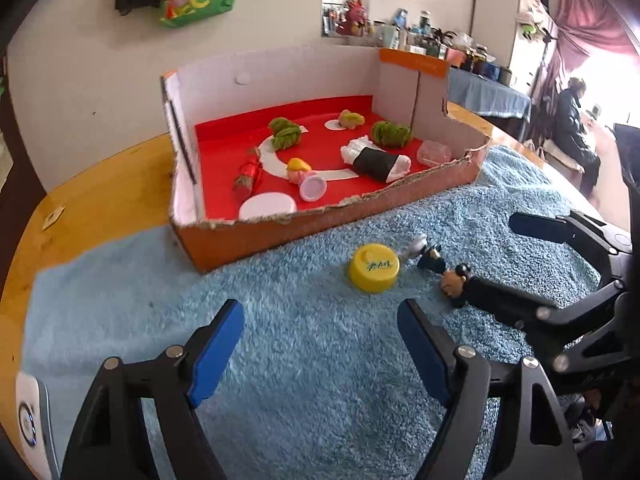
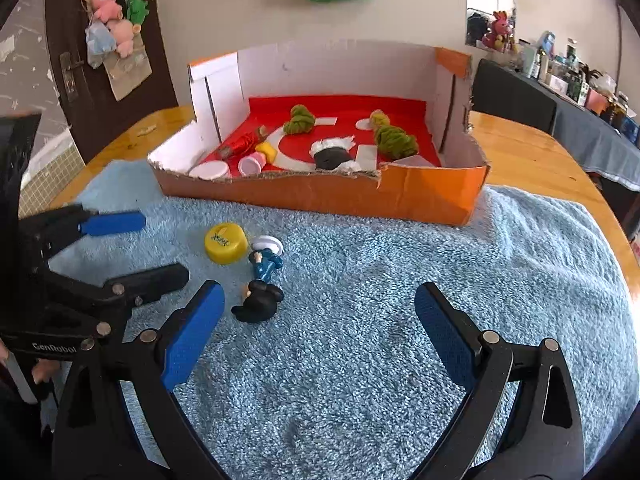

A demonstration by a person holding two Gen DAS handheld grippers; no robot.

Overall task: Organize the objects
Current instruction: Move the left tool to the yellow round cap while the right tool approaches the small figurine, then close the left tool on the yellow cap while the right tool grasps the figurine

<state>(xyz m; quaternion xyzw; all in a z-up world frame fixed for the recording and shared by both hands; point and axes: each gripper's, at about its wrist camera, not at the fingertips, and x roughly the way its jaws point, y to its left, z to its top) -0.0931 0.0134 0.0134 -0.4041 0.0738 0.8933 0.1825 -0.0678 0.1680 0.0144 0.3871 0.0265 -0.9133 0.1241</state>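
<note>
Box (image 2: 320,196) on my tabletop (image 2: 532,152) already holds most of the stuff; what's left on the blue towel (image 2: 360,320) is the yellow cap (image 2: 225,242) and two little figures (image 2: 262,280). Both claws, left (image 1: 320,354) and right (image 2: 320,336), gape wide, holding nothing.

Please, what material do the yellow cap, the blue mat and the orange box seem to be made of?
Yellow cap: probably plastic, smooth and slightly glossy, with a moulded rim. Blue mat: soft textile, like fleece or a fluffy towel, with a matte, tufted pile. Orange box: cardboard, with a torn, fibrous brown top edge; its orange outer face looks smooth, perhaps coated paper.
</note>
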